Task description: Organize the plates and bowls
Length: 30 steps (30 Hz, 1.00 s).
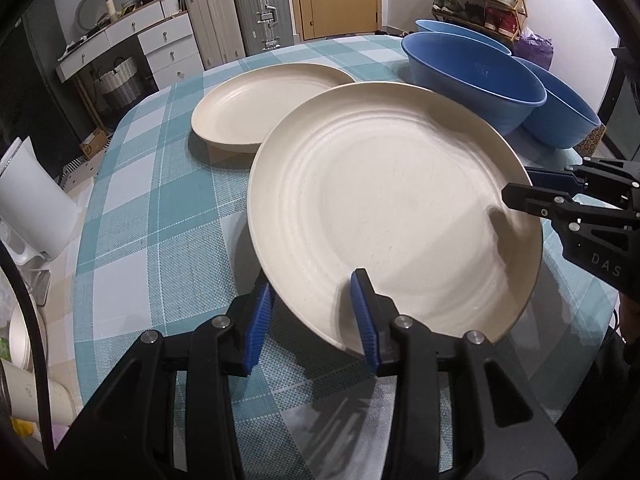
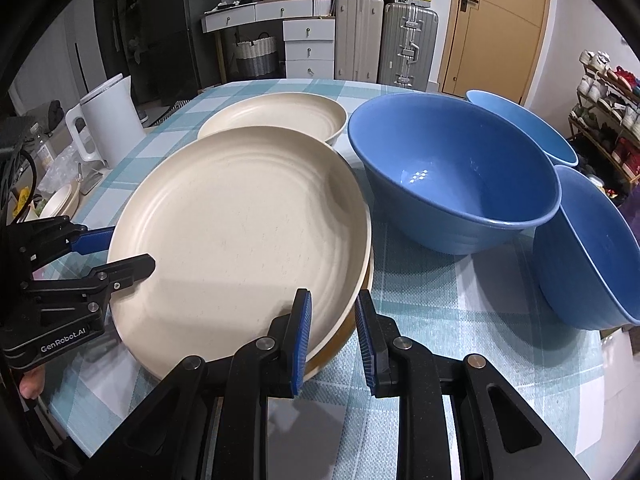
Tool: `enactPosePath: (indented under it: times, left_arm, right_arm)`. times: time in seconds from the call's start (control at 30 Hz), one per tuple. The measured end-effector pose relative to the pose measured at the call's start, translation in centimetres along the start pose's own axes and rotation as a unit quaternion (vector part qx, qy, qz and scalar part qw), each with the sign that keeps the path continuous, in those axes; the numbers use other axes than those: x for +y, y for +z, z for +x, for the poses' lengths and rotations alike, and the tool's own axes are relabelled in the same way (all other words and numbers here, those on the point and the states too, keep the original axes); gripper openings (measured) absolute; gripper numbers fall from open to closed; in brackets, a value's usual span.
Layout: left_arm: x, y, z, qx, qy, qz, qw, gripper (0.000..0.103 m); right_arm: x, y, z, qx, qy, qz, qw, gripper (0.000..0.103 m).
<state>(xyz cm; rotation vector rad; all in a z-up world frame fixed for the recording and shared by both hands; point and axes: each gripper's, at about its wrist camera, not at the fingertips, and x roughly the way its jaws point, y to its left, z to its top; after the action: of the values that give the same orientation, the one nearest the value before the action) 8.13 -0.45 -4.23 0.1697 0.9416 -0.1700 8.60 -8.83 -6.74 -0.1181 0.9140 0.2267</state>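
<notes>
A large cream plate (image 1: 396,216) sits tilted above a bench (image 1: 160,200) covered in a teal and white checked cloth, gripped at two sides. The left gripper (image 1: 312,320) straddles the plate's near rim, its blue-padded fingers (image 1: 258,320) set one under and one over the edge. Its jaws stand apart with the rim between them, and whether they press on the rim cannot be told. The right gripper (image 2: 332,336) likewise straddles the rim at the plate's other side, with one finger above the plate and one outside the edge. A gap shows beside the rim, so a firm clamp cannot be confirmed.

In the right wrist view, a darker, yellowish rim (image 2: 344,336) peeks out beneath the cream plate. What it belongs to is mostly hidden.

Behind the held plate rests a second cream plate (image 1: 256,112), partly covered by the first. To the right stand three blue bowls: a big one (image 2: 452,176) just beside the plate, a farther one (image 2: 532,132) half hidden behind it, and a tipped one (image 2: 592,248) cut off by the picture edge.

A white kettle (image 2: 108,120) stands by the bench's left edge. Beyond are white drawers (image 2: 308,44), upright suitcases (image 2: 384,40), a wooden door (image 2: 496,28) and a shoe rack (image 2: 608,112), the last warped by the lens.
</notes>
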Motion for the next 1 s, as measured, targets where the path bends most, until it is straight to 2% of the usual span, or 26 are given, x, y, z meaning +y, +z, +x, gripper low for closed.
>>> enactPosePath:
  times: [0.63,0.83,1.0]
  left_arm:
    - [-1.6,-0.2,0.3,0.013,0.039,0.035,0.9986,0.041]
    - [-2.1,-0.2,0.6,0.013,0.046,0.045,0.9978,0.048]
    - [-2.0,-0.2,0.8,0.016,0.035,0.040,0.9985,0.053]
  right_arm:
    - [0.2,-0.9,0.2,0.001,-0.018,-0.006,1.000,0.024]
    - [0.6,-1.2,0.5,-0.004,-0.033,-0.017,0.999,0.025]
    - [0.7,-1.6,0.7,-0.013,-0.047,-0.030,0.998,0.025]
